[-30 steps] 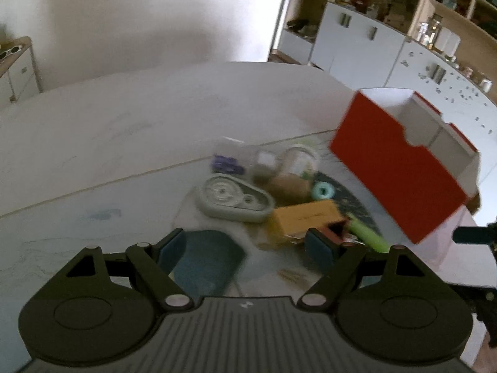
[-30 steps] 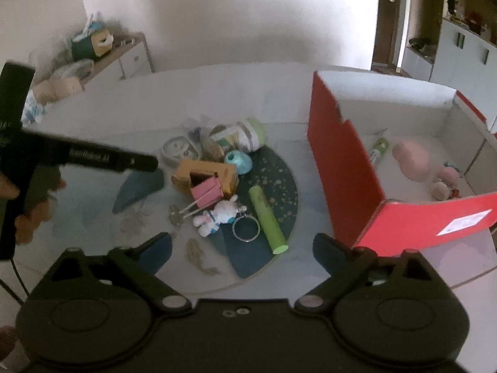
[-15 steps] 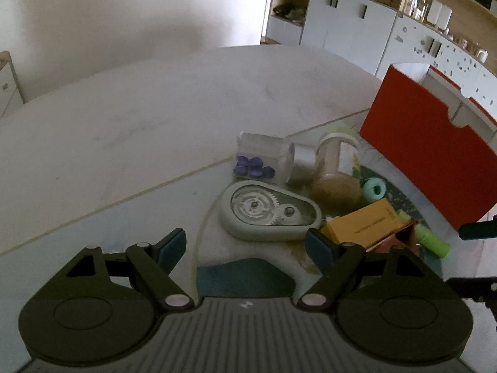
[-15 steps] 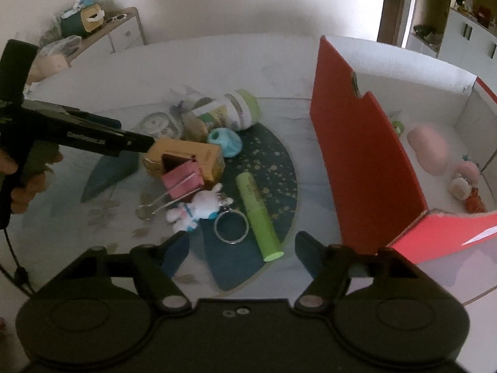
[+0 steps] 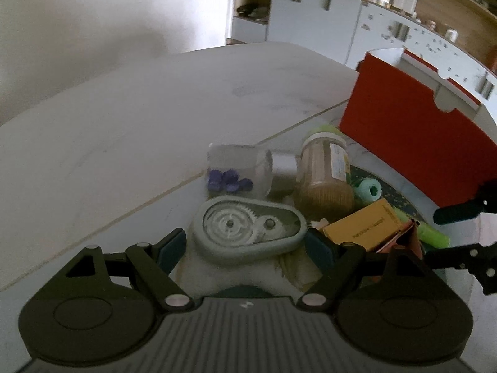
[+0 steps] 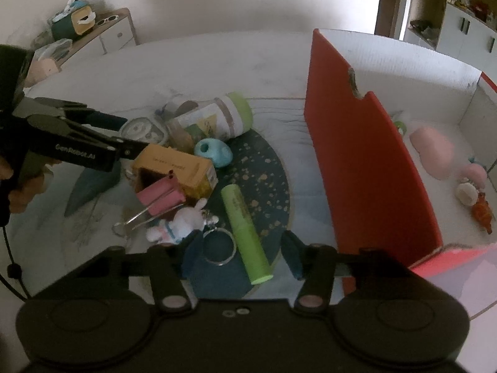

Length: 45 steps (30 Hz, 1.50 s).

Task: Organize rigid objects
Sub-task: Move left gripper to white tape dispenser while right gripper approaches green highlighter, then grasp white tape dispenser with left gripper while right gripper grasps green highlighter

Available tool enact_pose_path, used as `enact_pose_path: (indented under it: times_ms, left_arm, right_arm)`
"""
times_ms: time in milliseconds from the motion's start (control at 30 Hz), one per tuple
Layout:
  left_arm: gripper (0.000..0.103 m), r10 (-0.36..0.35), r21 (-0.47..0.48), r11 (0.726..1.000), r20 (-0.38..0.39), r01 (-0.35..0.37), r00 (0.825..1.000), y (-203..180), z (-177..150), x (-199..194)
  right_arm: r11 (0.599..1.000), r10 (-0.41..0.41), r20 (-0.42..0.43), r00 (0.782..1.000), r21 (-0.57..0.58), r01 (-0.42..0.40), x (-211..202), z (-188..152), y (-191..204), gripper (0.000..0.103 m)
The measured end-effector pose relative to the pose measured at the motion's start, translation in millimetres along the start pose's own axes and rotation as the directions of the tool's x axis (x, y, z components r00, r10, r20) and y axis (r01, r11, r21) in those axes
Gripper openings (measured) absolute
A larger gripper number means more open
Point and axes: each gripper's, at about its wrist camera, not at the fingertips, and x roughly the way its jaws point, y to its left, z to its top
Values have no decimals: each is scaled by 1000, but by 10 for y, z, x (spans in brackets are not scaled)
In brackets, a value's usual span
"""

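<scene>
1. The green tube (image 6: 245, 232) lies on the dark speckled mat (image 6: 267, 183), between the fingers of the right gripper (image 6: 240, 256). Its near end is closest to the right-hand finger.
2. The right gripper's jaws are closing. The pads do not yet press on the tube; a metal key ring (image 6: 217, 247) also lies in the gap, just beside the left-hand finger.
3. A small rabbit charm (image 6: 178, 225) and a pink binder clip (image 6: 161, 194) lie ahead and to the left of the right gripper.
4. The grey correction-tape dispenser (image 5: 248, 228) lies between the fingers of the left gripper (image 5: 245, 248), whose jaws stand wide; neither pad touches it.
5. Beyond the left gripper lie a clear cup (image 5: 237, 171) holding purple pieces, and a jar of toothpicks (image 5: 324, 174) on its side.
6. An orange carton (image 5: 363, 228) lies ahead and to the right of the left gripper.
7. The red box (image 6: 366, 161) stands open to the right of both grippers, with pink items inside.
</scene>
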Motion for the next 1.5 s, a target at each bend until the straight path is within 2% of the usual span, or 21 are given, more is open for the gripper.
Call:
enact_pose_path:
  times_ms: [267,433,600,667,933,1033,1100,1267,1367,1500]
  left_arm:
    - [84,-59,66,996,11,58,998,33,85,85]
    - [84,-72,81,994,26,70,997,26,98,111]
    - [83,-71,79,995,38,68,997,15,86,107]
    - [79,-73,81,994,39,69,997,7,71,88]
    - [77,-52,36,998,42,51,998,-29,27,30]
    - [71,-54,-9,998,44,55,998,-16,-3,-19]
    - [62,-57,-46,997,48,59,997,8,-40,-64]
    - [56,-40,-77,996,46,44,998,-17,-128,-147]
    - [55,-72,-41,996,33,74,997,-89,-187,-198]
    - [55,-52,-2,999,33,52,998,-136,-197,-198]
  right_arm:
    - [999,5,5,1000,54,-5,74,35,-51,39]
    - [998,8,6,1000,56,-9,73,34,-51,37]
    - [998,5,6,1000,66,-6,104,37,-40,19]
    - [997,1,10,1000,71,-2,109,37,-38,16]
    - [995,-17,25,1000,97,14,-45,-13,-60,15]
    - [994,-9,37,999,113,5,-155,-63,-69,15]
    - [993,-2,37,999,122,-3,-212,-103,-72,15]
    - [992,6,34,999,129,-10,-325,-193,-69,15]
    - [990,3,34,999,139,-8,-366,-218,-87,15]
    - [988,-4,39,999,156,-2,-405,-240,-86,15]
